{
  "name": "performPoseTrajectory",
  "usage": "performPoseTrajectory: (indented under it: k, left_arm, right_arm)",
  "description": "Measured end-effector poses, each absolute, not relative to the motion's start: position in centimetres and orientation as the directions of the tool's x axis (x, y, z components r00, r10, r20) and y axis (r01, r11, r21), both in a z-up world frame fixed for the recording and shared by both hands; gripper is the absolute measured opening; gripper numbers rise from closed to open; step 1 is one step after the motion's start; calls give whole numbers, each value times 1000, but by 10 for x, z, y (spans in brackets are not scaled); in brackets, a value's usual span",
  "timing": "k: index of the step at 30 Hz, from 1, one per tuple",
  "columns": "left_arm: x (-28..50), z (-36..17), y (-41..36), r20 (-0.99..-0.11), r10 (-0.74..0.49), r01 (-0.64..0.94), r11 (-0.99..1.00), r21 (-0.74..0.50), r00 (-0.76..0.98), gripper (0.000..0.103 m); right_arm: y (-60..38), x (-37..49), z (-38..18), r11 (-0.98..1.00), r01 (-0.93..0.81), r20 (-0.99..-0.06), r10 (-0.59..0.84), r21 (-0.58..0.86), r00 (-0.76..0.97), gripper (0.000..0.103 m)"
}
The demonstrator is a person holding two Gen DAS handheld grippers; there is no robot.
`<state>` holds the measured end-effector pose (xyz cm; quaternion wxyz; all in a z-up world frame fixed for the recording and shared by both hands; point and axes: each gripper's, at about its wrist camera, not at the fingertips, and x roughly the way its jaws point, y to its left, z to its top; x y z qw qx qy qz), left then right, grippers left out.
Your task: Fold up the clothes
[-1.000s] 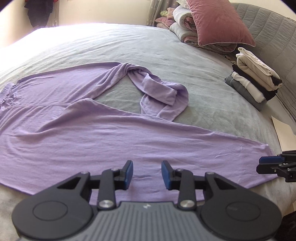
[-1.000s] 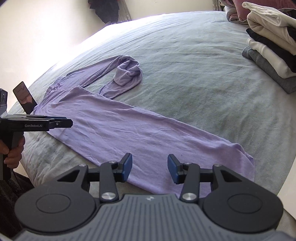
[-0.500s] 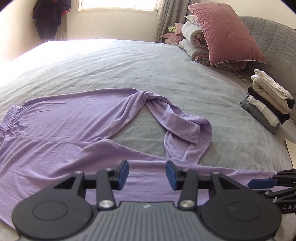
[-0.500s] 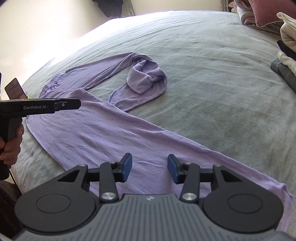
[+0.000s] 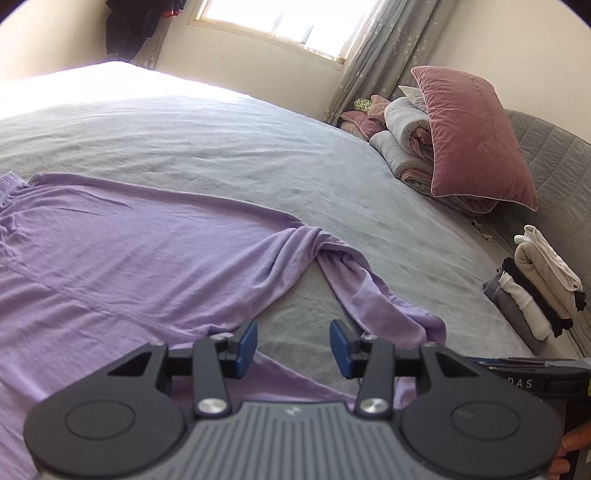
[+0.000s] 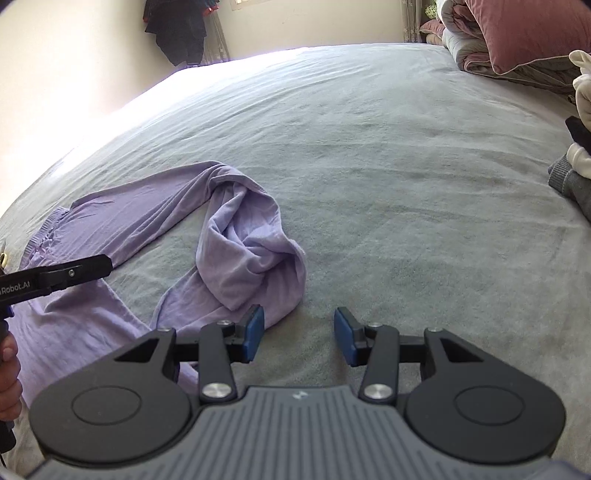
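Observation:
Lilac long pants lie spread on the grey bed. The far leg is bunched and folded back on itself. My left gripper is open and empty, above the gap between the two legs, beside the bunched cuff. My right gripper is open and empty over bare bedding, just right of the bunched leg. The left gripper also shows from the side in the right wrist view.
A stack of folded clothes sits at the bed's right edge. A pink pillow and rolled quilts lie at the head. A grey padded headboard stands behind. Dark clothes hang by the wall.
Both grippers have moved forward over the near leg toward the bunched far leg. Both stay open.

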<state>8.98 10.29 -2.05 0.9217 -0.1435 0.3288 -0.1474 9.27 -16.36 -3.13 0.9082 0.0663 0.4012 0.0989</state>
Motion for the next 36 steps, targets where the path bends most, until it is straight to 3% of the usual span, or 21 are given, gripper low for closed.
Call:
performPoseTrajectory:
  k: [5,10,21,31,36]
  left_arm:
    - [90,-22,98,-565,-369,199,919,-341,738,44]
    - [90,-18,105,-554,-391,192,904,-383,735,44]
    - [94,-9,120,-530,-403,156,879,-450,746,44]
    - [99,-18,126,-660,-380,114,905,-410,648,44]
    - [99,-25,135,-663,-422,104,880,-463,618,44]
  right_arm:
    - [-164,119,-31,979,-86,-723,195,185,663,5]
    - [-167,139,-7,990,-63,-715,132,122,687,1]
    - [-162,152,76,993,-73,-599,3,-93,801,1]
    - [-111,118,25,977,-163,-718,17,-135,696,1]
    - [-80,98,4,970,-190,-758,9,-152,653,1]
